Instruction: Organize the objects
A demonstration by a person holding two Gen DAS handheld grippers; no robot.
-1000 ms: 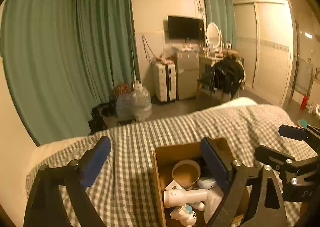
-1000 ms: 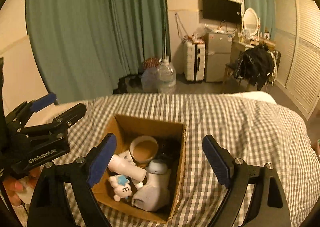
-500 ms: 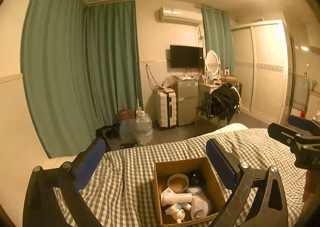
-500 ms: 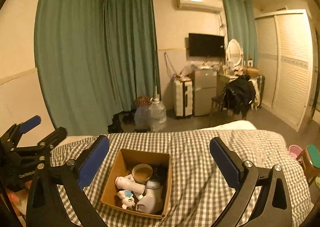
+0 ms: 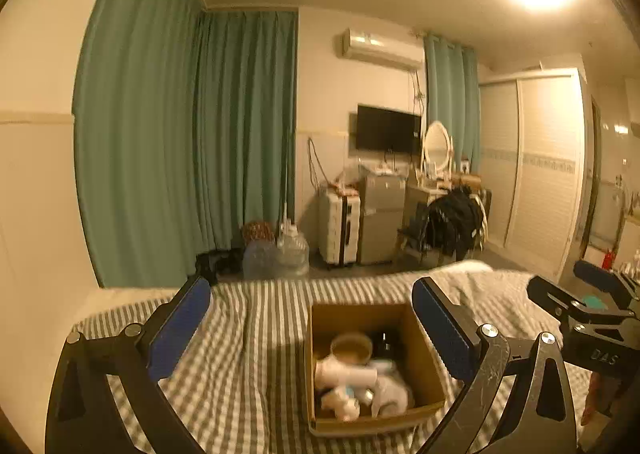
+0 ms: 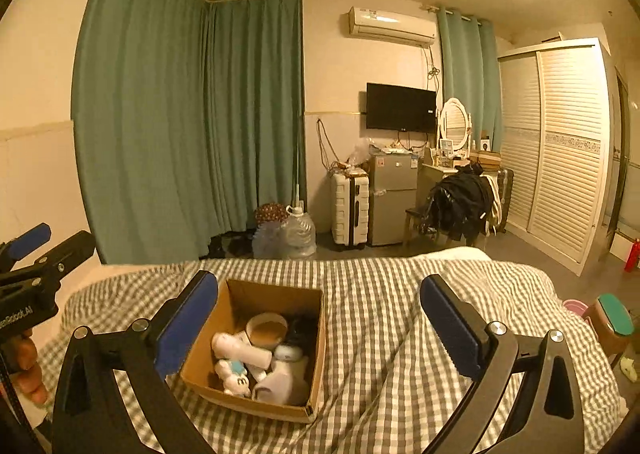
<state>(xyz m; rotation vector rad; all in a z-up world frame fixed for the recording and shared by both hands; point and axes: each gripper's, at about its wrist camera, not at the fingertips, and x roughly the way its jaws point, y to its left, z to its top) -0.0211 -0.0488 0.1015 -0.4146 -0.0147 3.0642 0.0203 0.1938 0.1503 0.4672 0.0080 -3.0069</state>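
Note:
An open cardboard box (image 5: 424, 364) (image 6: 204, 334) stands on a bed with a grey checked cover (image 5: 248, 366) (image 6: 384, 338). In it lie a tan bowl (image 6: 267, 330), a white tube (image 6: 240, 352), a small white and blue toy figure (image 6: 236, 376), a white rounded item (image 6: 282, 382) and something dark. My left gripper (image 5: 312, 328) is open and empty, held above and short of the box. My right gripper (image 6: 318, 324) is open and empty, also held back above the bed. Each gripper shows at the edge of the other's view.
Beyond the bed are green curtains (image 6: 192, 126), water jugs (image 6: 298, 232), a white suitcase (image 6: 350, 210), a small fridge (image 6: 390, 198), a chair with dark clothes (image 6: 460, 204) and a white wardrobe (image 6: 560, 150). A stool with a green top (image 6: 614, 320) stands right of the bed.
Both grippers have drawn back and up from the box, so it looks smaller and more of the room and ceiling shows. Both stay open and empty.

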